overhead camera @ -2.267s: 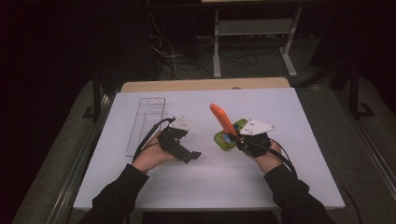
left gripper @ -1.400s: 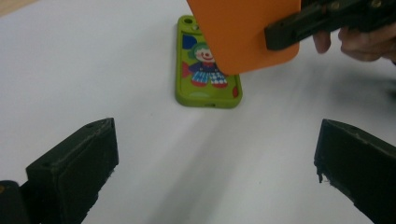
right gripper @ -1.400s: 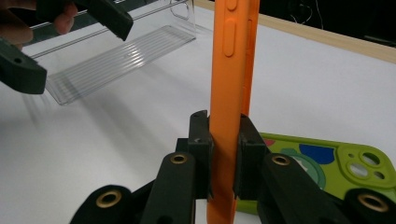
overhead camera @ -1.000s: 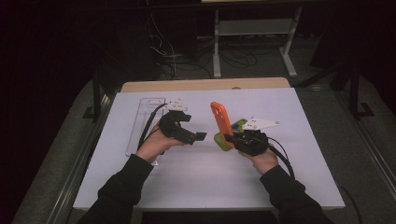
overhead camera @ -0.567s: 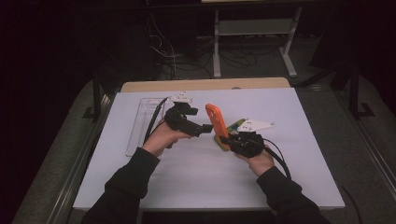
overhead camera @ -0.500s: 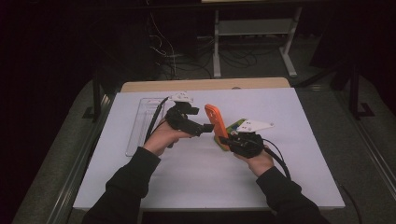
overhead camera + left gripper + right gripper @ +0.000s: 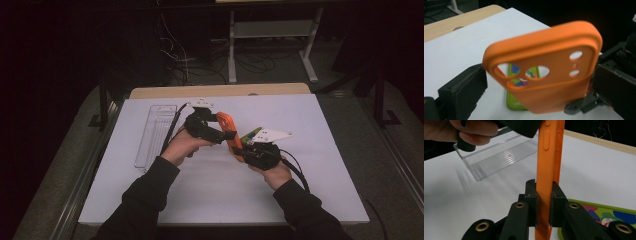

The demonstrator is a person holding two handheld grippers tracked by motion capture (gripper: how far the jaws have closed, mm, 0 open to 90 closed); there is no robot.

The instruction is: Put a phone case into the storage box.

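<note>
My right gripper was clamped on the lower edge of the orange case, holding it upright above the white table, its jaws pressed against both faces. My left gripper was at the case's upper part; in the left gripper view its jaws stood wide on either side of the case, and I could not tell whether the pads touched it. A green case lay flat just beneath. A clear tray sat well to the left.
</note>
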